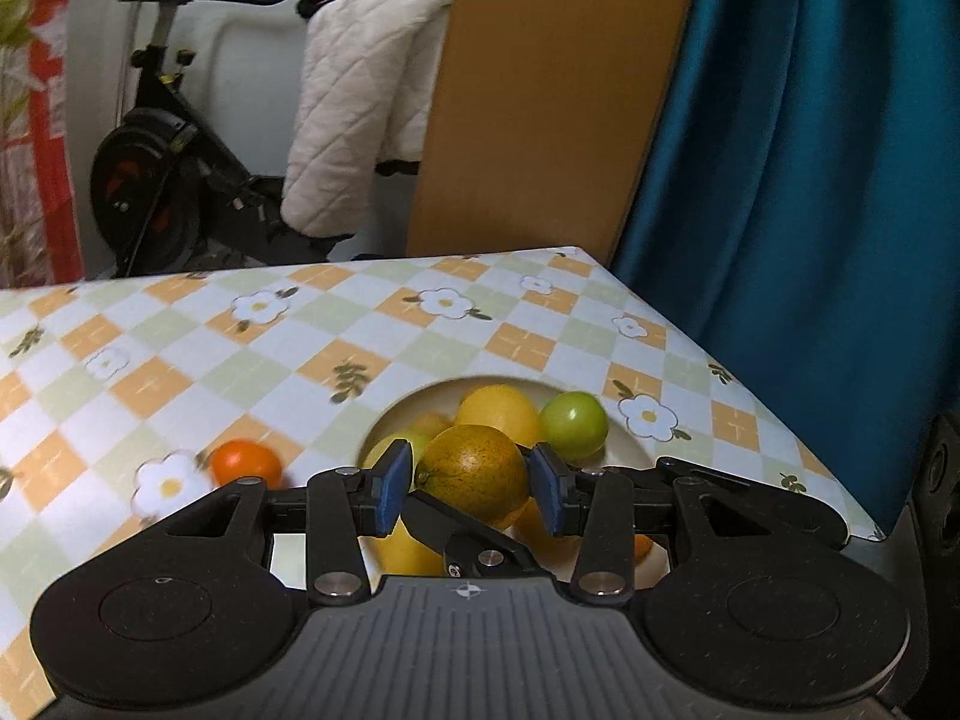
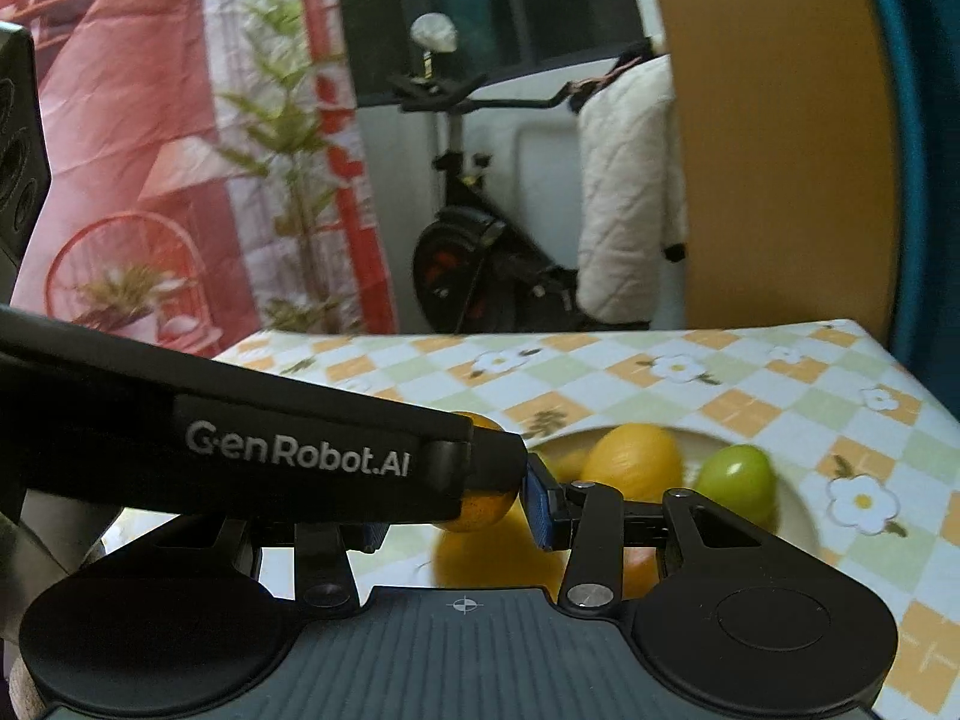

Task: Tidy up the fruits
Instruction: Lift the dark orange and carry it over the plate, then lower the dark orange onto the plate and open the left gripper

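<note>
**Speckled orange between the left pads, above the fruit plate**

The left gripper (image 1: 472,483) has its two blue pads (image 1: 391,489) set either side of a green-speckled orange (image 1: 474,468), and both pads appear to touch the fruit's flanks, so the gripper is closed around it. A black finger of the other gripper crosses just below the fruit in the left wrist view.

The speckled orange sits over the white plate (image 1: 630,450) on the checked, flower-printed tabletop (image 1: 360,324). In the plate lie a yellow lemon (image 1: 498,411) behind it, a green fruit (image 1: 573,425) to the right of the lemon, and more yellow fruit partly hidden underneath. A small orange tangerine (image 1: 247,465) rests on the tabletop to the left of the plate, apart from its rim.

In the right wrist view the left gripper's black body hides most of the right gripper (image 2: 456,519); only one blue pad (image 2: 537,507) shows, beside the speckled orange, and I cannot tell how wide it stands.
</note>
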{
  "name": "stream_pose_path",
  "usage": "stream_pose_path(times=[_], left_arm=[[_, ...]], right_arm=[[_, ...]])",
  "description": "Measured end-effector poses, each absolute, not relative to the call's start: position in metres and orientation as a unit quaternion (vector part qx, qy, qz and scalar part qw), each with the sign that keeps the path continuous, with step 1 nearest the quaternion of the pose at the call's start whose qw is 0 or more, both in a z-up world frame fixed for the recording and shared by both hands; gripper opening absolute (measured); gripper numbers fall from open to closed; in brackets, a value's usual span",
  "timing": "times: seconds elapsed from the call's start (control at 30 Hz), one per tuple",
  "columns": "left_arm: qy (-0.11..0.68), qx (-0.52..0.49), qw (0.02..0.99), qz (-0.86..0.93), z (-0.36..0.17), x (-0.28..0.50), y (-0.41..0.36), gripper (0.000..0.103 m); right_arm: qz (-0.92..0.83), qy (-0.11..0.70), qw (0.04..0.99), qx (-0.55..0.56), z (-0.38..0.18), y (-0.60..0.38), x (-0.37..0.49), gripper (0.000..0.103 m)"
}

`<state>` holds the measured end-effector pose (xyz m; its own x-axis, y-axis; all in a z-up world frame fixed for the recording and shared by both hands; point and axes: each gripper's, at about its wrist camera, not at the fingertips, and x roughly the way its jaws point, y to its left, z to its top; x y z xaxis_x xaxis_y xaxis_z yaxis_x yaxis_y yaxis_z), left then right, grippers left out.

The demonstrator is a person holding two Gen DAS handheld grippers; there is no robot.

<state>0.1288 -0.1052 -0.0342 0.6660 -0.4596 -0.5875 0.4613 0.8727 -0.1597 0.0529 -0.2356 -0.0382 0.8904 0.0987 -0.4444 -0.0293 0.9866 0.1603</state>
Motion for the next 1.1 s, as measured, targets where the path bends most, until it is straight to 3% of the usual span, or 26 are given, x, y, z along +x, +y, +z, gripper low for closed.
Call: stream_pose_path(times=[0.43, 1.1], left_arm=[[0.346, 0.029, 0.903, -0.252, -0.049, 0.149, -0.125, 0.046], [0.368, 0.034, 0.893, -0.256, -0.058, 0.152, -0.131, 0.048]], right_arm=[[0.018, 0.246, 0.963, 0.113, -0.069, -0.273, 0.072, 0.039], [-0.008, 0.241, 0.966, 0.092, -0.072, -0.267, 0.062, 0.042]])
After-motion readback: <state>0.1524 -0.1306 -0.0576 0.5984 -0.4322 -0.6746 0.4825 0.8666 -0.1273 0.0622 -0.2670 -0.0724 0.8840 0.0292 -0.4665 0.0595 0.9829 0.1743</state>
